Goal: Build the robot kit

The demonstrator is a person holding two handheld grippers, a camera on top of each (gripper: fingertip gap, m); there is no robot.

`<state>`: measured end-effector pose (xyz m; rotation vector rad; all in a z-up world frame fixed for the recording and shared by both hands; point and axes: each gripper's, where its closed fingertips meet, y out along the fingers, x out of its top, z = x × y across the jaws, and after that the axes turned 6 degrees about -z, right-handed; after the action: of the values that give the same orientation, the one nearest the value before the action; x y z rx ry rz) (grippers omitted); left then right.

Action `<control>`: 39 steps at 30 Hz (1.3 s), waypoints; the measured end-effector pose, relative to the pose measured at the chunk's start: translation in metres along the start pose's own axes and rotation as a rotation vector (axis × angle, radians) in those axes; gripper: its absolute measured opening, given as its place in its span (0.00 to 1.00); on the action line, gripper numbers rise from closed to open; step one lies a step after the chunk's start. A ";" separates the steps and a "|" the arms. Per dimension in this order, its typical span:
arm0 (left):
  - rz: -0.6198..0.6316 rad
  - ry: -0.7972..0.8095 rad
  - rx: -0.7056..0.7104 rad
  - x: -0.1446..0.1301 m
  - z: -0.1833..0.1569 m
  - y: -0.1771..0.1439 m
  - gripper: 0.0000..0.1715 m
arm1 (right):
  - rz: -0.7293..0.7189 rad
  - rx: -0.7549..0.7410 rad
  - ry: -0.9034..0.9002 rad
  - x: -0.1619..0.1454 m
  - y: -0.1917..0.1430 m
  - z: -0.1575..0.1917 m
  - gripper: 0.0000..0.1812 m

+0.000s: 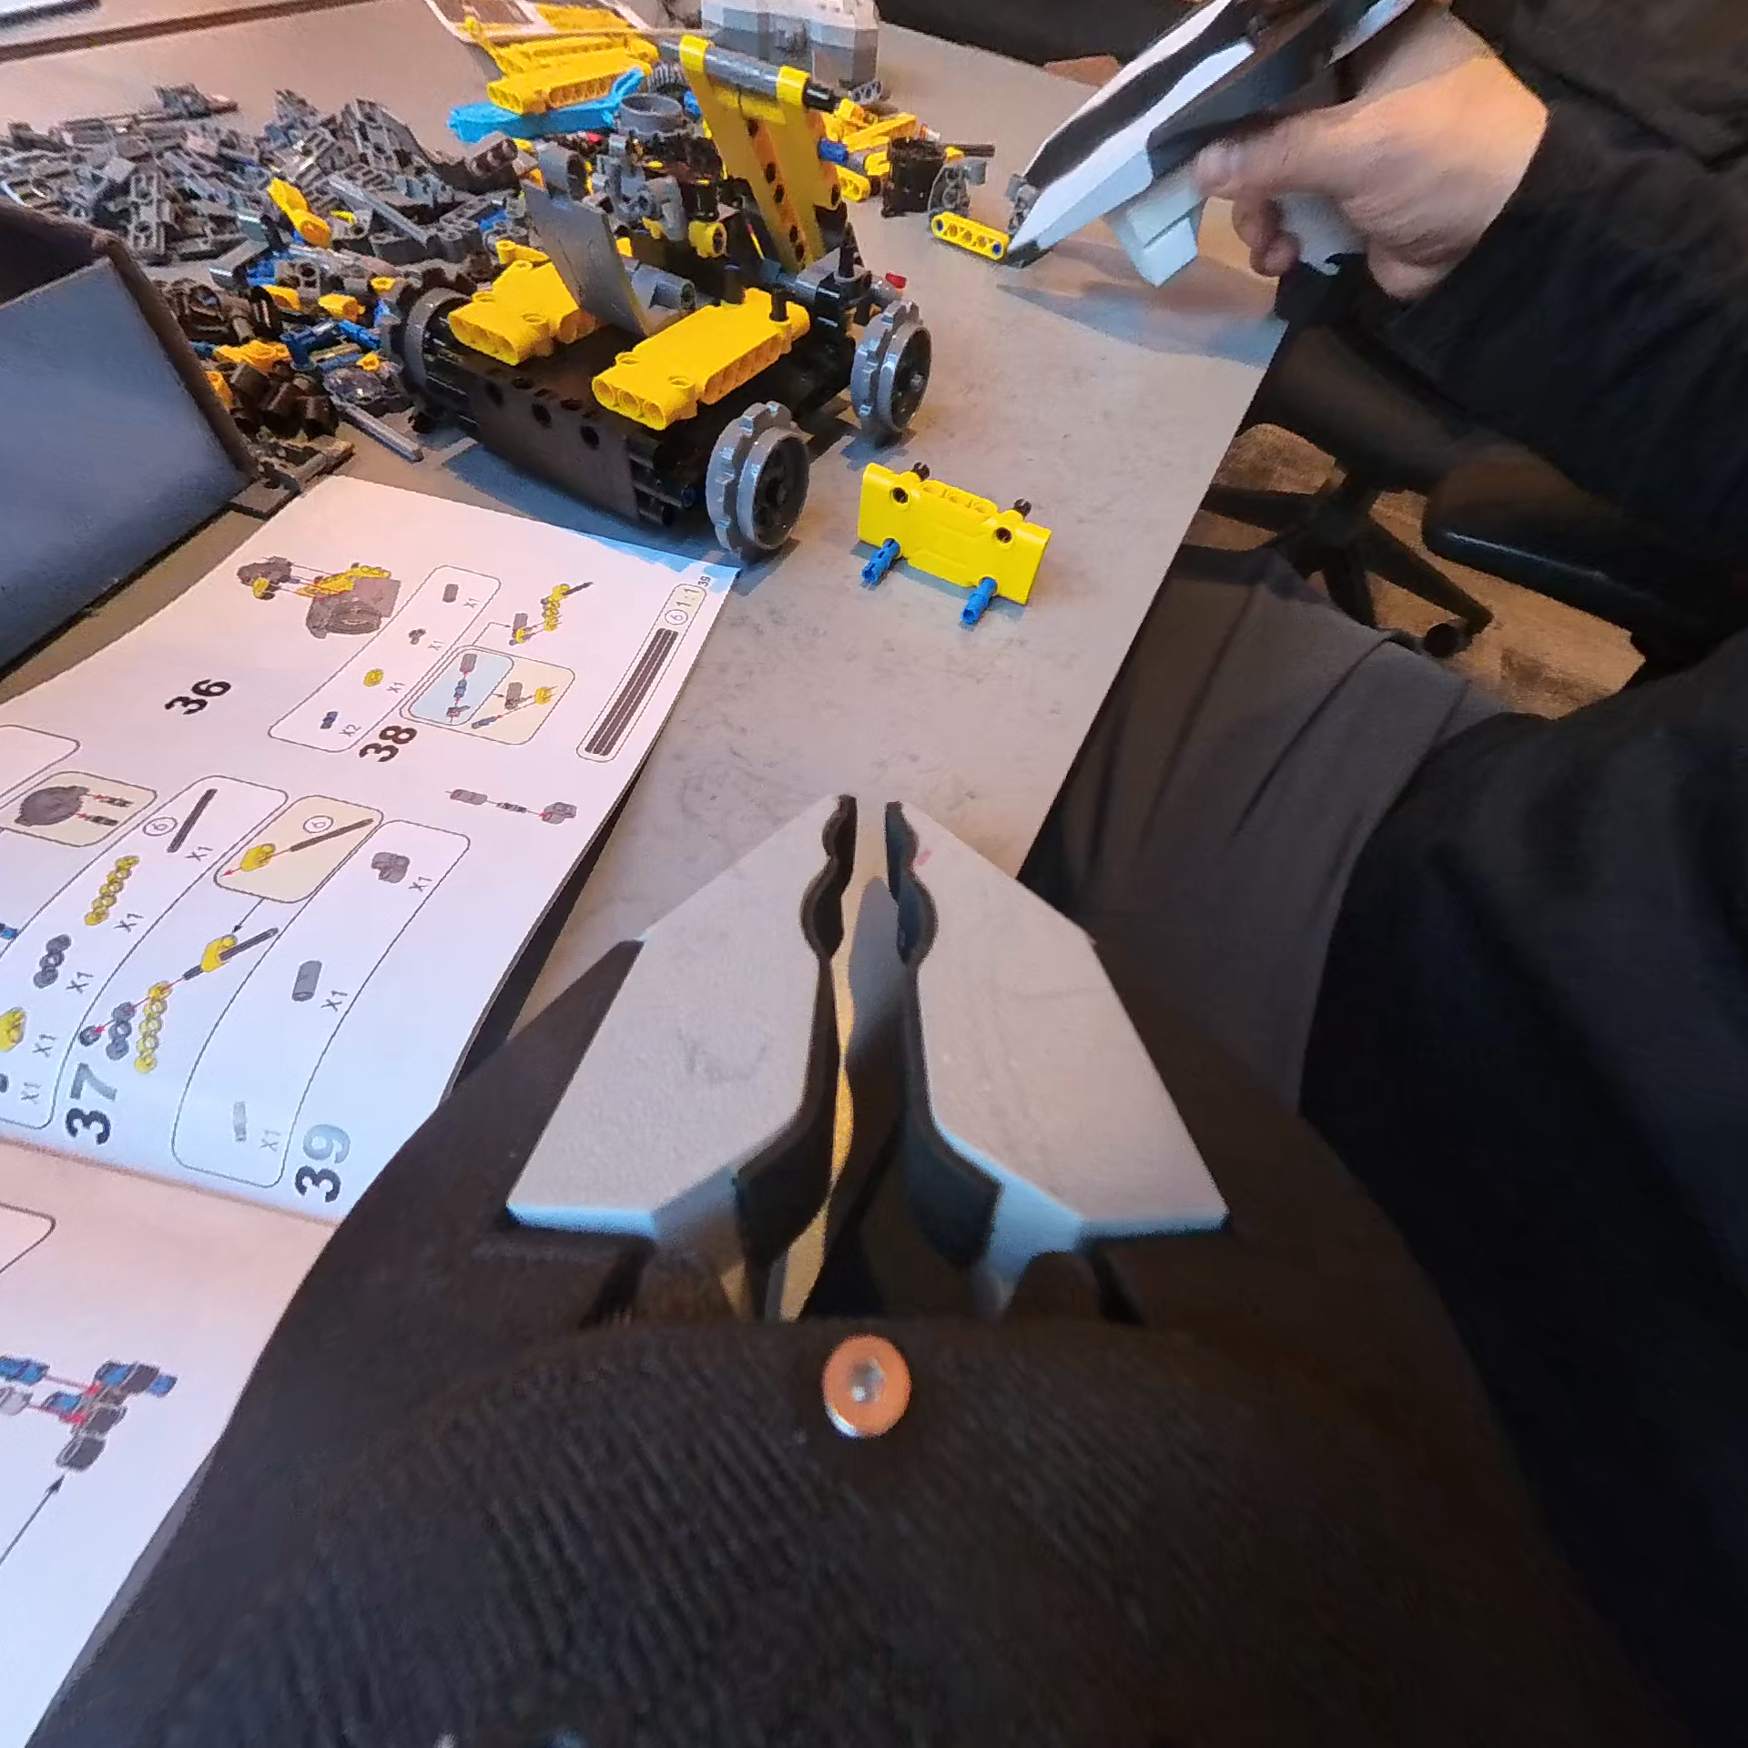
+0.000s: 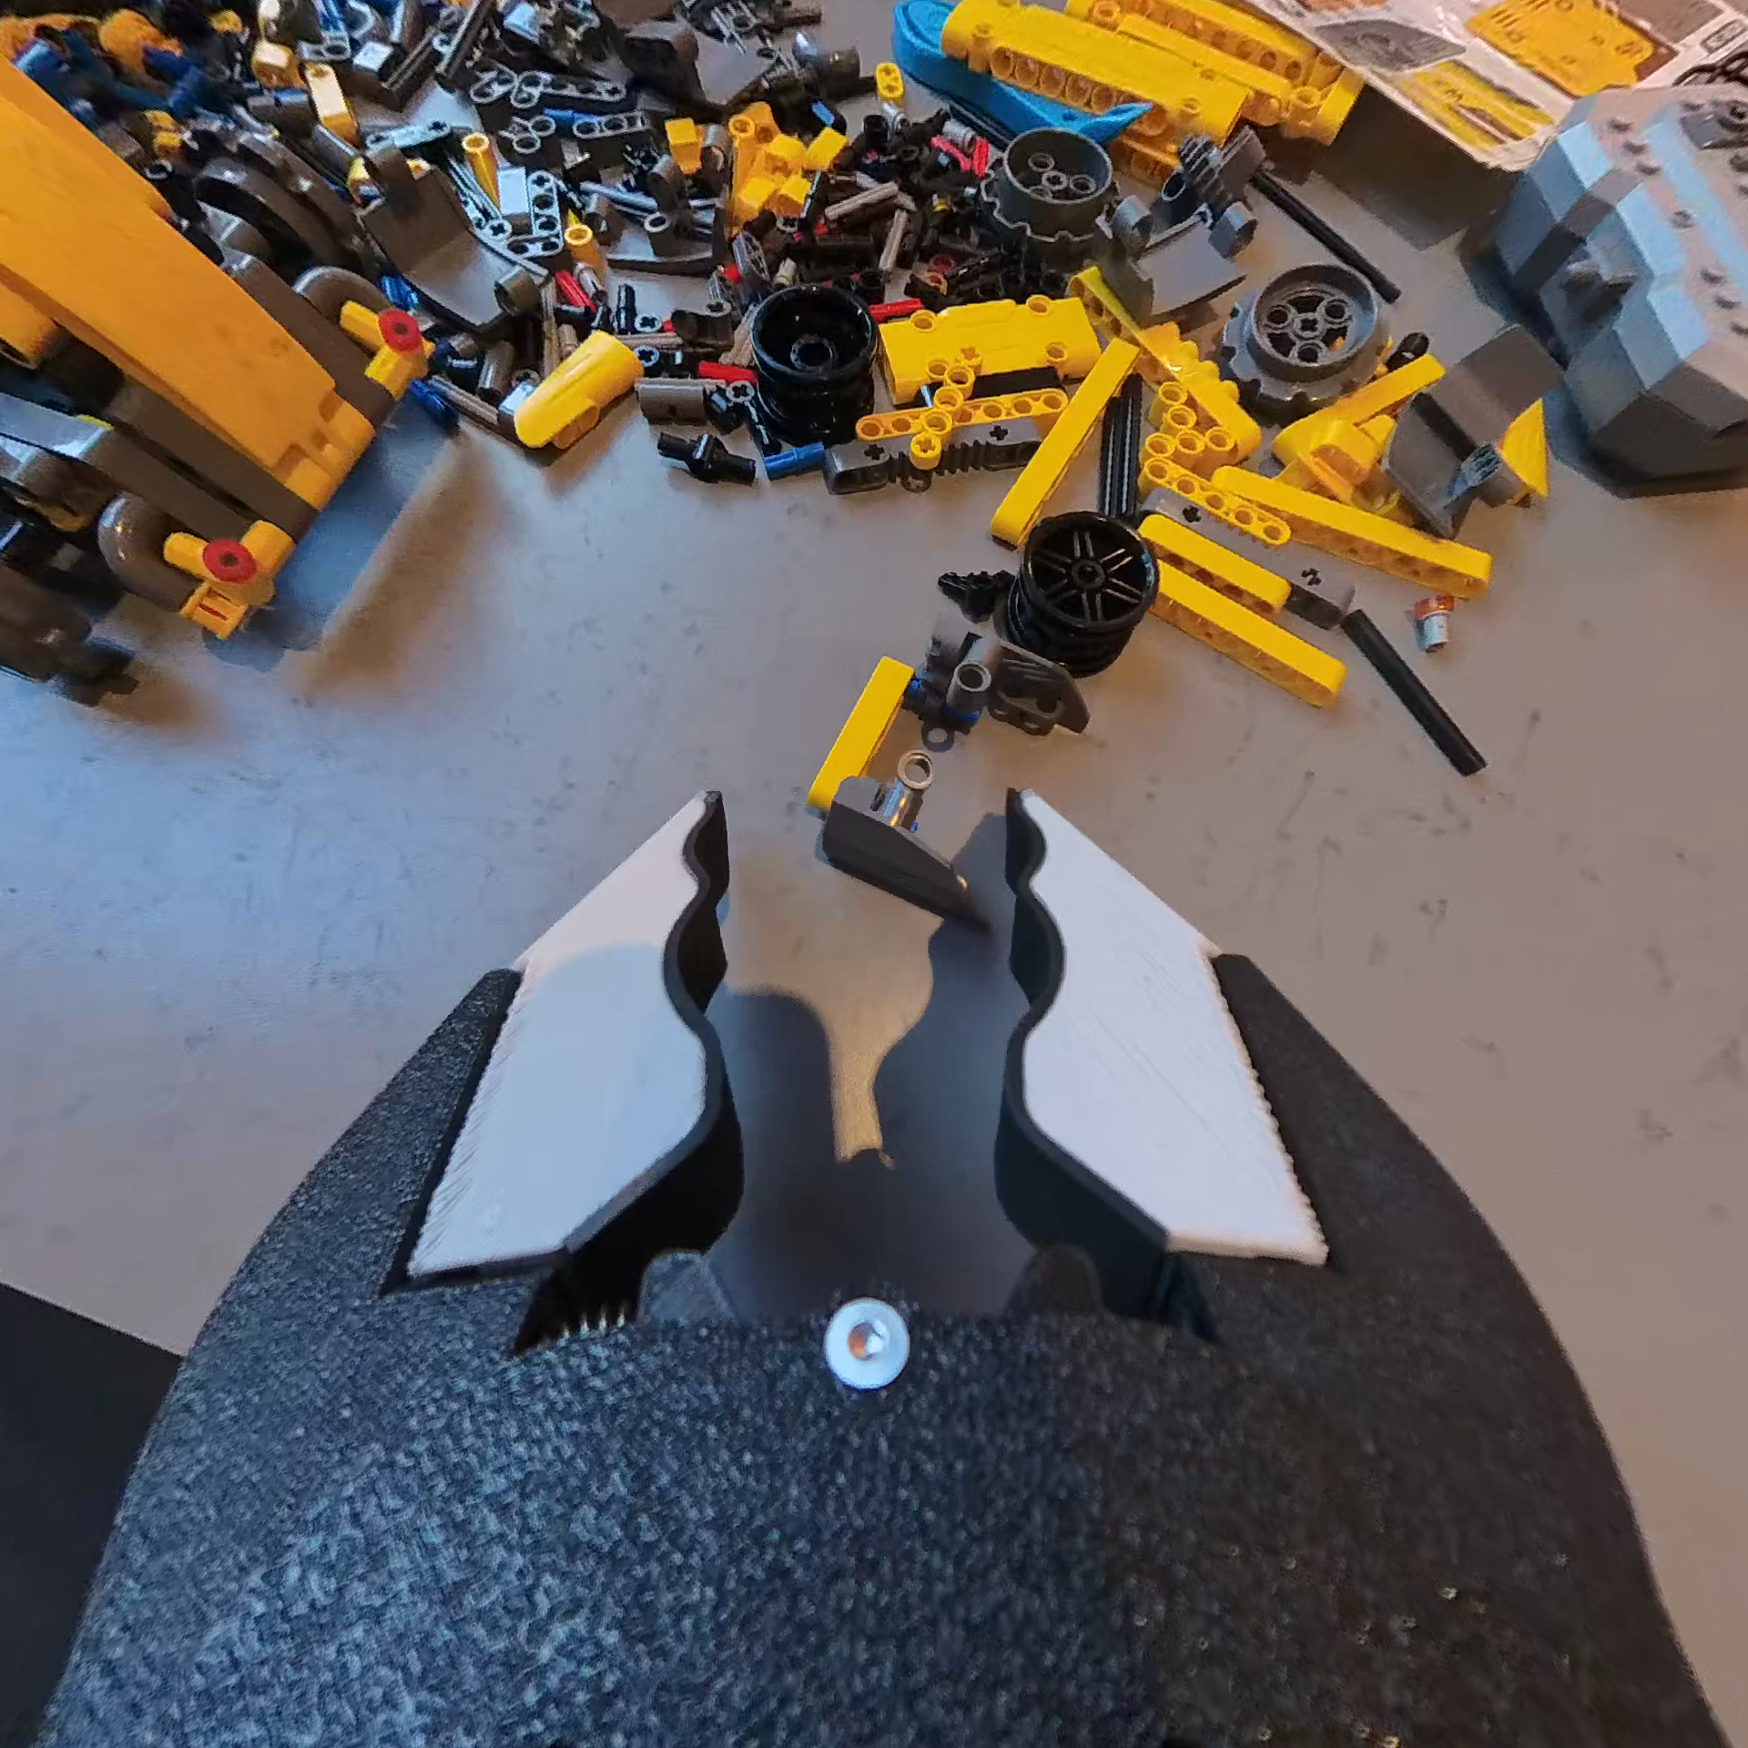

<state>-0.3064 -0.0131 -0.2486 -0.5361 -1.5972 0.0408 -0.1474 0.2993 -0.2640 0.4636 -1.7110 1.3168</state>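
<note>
My left gripper is shut and empty, held above the table's near edge beside an open instruction booklet. A partly built yellow and black brick vehicle stands ahead of it, with a small yellow panel with blue pins to its right. My right gripper is open and low over the table, with a dark grey wedge piece carrying a small grey pin lying between its fingertips, untouched. A yellow beam lies just beyond it. The right gripper also shows in the left wrist view, held by a hand.
A wide pile of loose yellow, black and grey parts covers the far table, with black wheels and a grey moulded piece at right. A dark box stands at left. An office chair base is beyond the table edge. My hands' fingertips stand some 35 centimetres from each other.
</note>
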 end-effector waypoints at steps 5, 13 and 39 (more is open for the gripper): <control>-0.002 0.001 0.004 0.000 0.000 0.000 0.02 | 0.038 0.068 -0.006 -0.005 0.004 0.008 0.14; 0.022 -0.010 0.009 0.001 -0.007 0.010 0.03 | 0.026 0.094 -0.049 -0.007 -0.004 0.014 0.12; -0.016 -0.032 -0.079 0.056 -0.047 0.047 0.29 | -0.196 0.695 -0.329 0.039 -0.075 0.260 0.12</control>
<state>-0.2467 0.0354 -0.2067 -0.5864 -1.6398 -0.0259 -0.2227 0.0452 -0.1971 1.2706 -1.3656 1.7394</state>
